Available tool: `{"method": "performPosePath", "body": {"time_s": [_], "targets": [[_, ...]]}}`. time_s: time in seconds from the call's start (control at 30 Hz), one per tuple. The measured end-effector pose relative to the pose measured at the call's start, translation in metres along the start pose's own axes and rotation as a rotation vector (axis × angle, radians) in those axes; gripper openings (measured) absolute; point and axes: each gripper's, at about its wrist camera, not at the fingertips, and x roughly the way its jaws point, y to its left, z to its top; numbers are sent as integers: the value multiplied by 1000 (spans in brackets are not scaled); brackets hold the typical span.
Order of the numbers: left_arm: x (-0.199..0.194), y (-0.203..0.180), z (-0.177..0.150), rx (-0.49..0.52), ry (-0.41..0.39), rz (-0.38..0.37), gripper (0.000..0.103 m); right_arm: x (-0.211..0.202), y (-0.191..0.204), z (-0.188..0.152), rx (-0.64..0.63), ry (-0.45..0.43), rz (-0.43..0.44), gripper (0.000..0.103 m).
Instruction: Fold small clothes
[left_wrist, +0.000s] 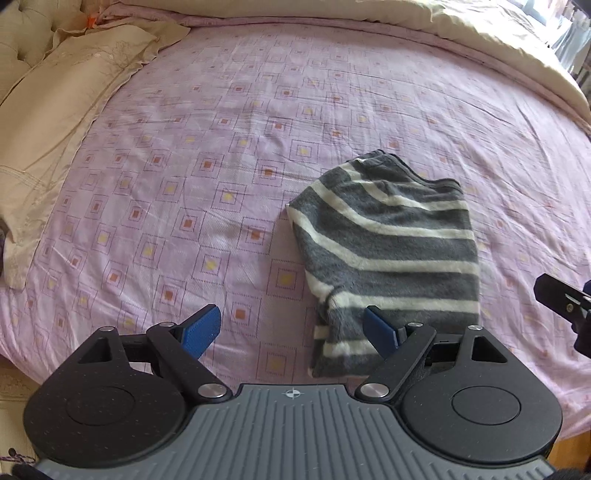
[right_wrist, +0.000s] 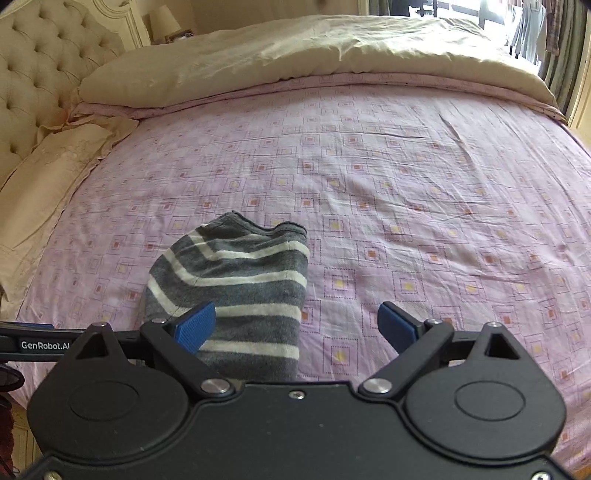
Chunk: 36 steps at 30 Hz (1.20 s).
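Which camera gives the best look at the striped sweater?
The left wrist view: the striped sweater lies almost whole on the bed sheet, with only its near edge hidden. The right wrist view shows it partly hidden behind that tool's left finger and body.

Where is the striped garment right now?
The folded striped garment lies on the pink bedsheet near the bed's front edge, between the two open tools: right of centre in the left view, left in the right view.
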Motion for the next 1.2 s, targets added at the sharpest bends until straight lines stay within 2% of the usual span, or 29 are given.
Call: {"method": "performPosePath", "body": {"time_s": [0.43, 0.83, 1.2], "targets": [[-58, -1, -50, -15, -42, -1, 83, -63, 5, -56, 47, -24, 15, 95], [-78, -8, -61, 17, -73, 9, 83, -81, 8, -65, 52, -61, 16, 96], [-84, -6, -68, 14, -60, 15, 83, -92, 7, -68, 49, -71, 0, 96]]}}
